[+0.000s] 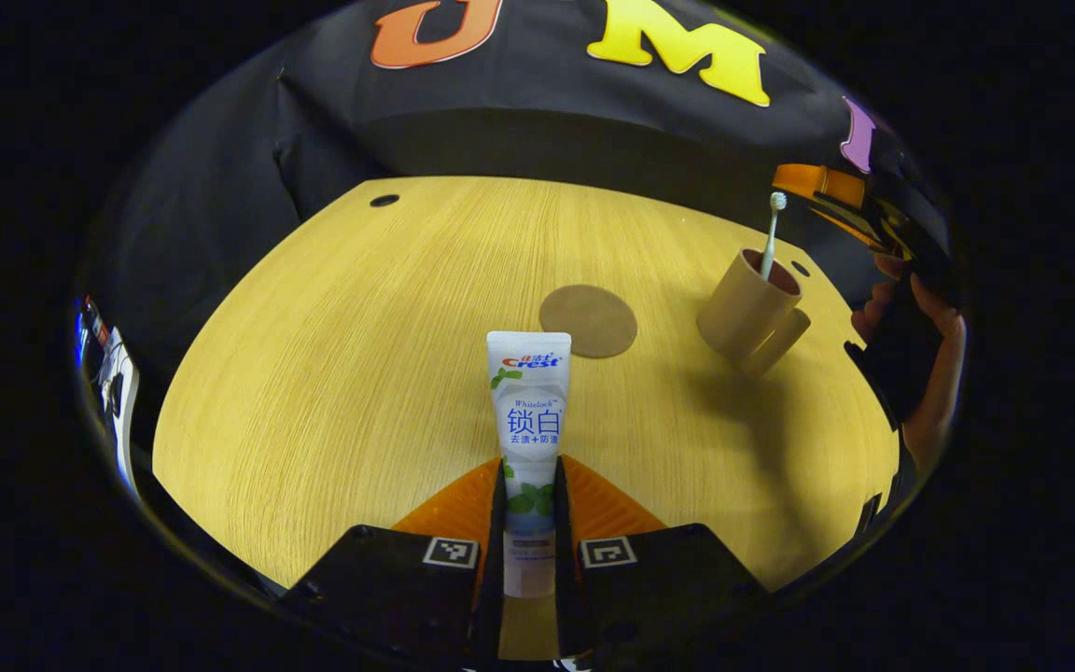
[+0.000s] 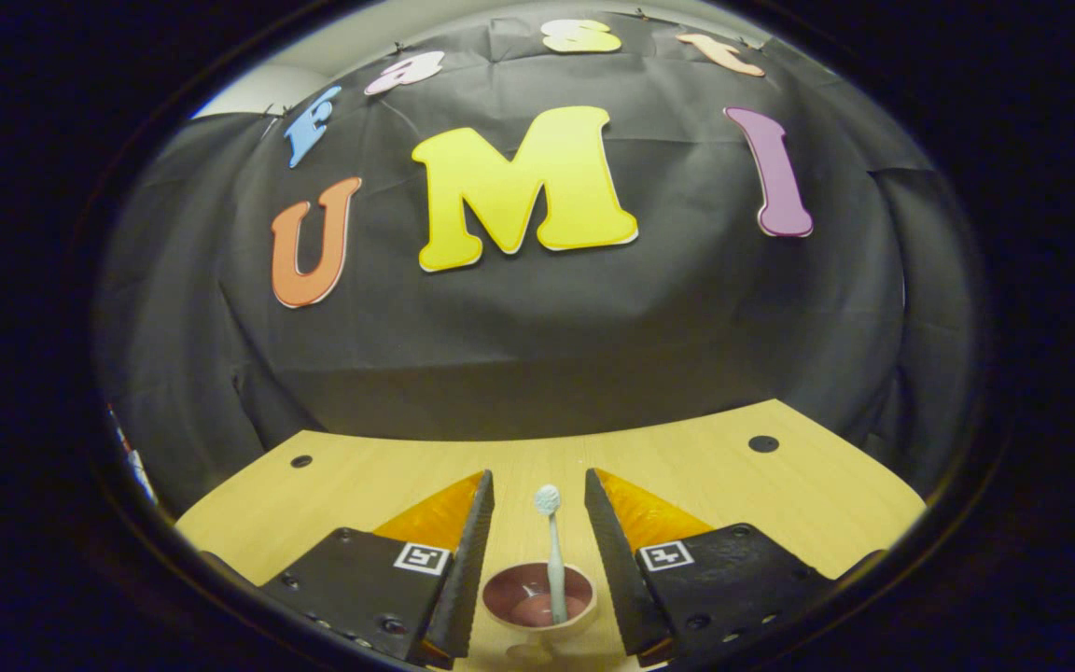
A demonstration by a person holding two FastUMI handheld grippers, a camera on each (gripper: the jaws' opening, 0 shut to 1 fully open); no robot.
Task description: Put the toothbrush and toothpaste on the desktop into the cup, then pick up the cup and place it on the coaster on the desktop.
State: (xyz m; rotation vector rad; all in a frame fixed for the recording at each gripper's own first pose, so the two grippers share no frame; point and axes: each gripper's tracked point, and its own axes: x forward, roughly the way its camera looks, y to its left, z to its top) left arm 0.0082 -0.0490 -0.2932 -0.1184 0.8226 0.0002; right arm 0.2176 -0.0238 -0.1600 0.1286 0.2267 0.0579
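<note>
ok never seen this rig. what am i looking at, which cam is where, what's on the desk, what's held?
No robot arm: a person holds a two-finger gripper in each hand, and each carries a fisheye camera looking out along its jaws.

Left gripper view: the left gripper is shut on the toothpaste, held above the wooden desk. Ahead lie the round coaster and the cup with the toothbrush standing in it. At the right edge is the person's hand.

Right gripper view: the right gripper is open, its jaws either side of that cup, touching nothing I can see. The toothbrush stands inside.
</note>
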